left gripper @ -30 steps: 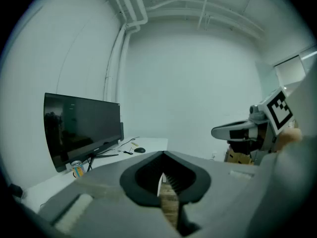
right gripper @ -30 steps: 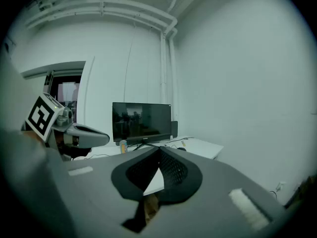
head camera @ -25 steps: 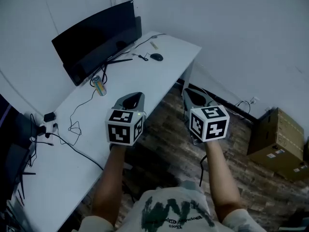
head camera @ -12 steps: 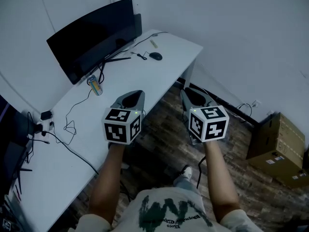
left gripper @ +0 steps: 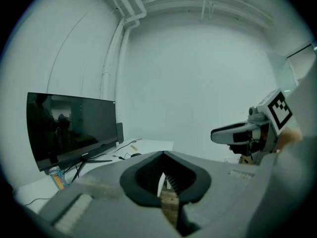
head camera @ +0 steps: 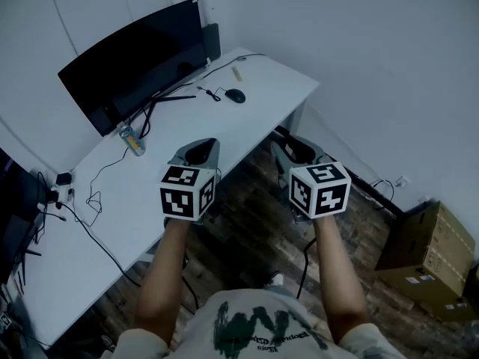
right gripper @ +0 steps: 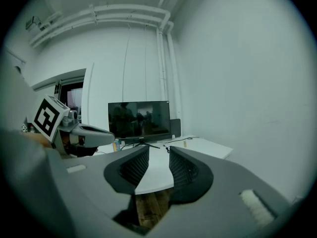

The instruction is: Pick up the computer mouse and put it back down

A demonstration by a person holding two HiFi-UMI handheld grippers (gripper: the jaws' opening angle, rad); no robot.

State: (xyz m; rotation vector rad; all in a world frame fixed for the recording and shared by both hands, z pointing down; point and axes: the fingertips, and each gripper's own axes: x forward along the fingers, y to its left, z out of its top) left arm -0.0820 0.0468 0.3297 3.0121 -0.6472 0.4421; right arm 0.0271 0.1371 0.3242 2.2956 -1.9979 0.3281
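Closer to the desk (head camera: 263,81) both are carried, right gripper (head camera: 296,151) just being opened on nothing for the pickup, left gripper (head camera: 200,151) clenched empty, computer mouse (head camera: 235,96) left untouched near the far edge.

**Open passage:** The white desk (head camera: 258,122) is bare along its front edge and over its far right end. The computer mouse (head camera: 235,96) lies there, free on its front and right sides.

**Obstructions:**
- A thin black cable (head camera: 209,93) lies just beside the mouse on its left.
- The monitor (head camera: 131,58) and its stand legs (head camera: 168,98) close off the wall side.
- A drinks can (head camera: 131,140) stands before the monitor.
- Loose cables (head camera: 93,197) trail over the desk's left part.
- Cardboard boxes (head camera: 426,253) sit on the floor, well apart from the desk.
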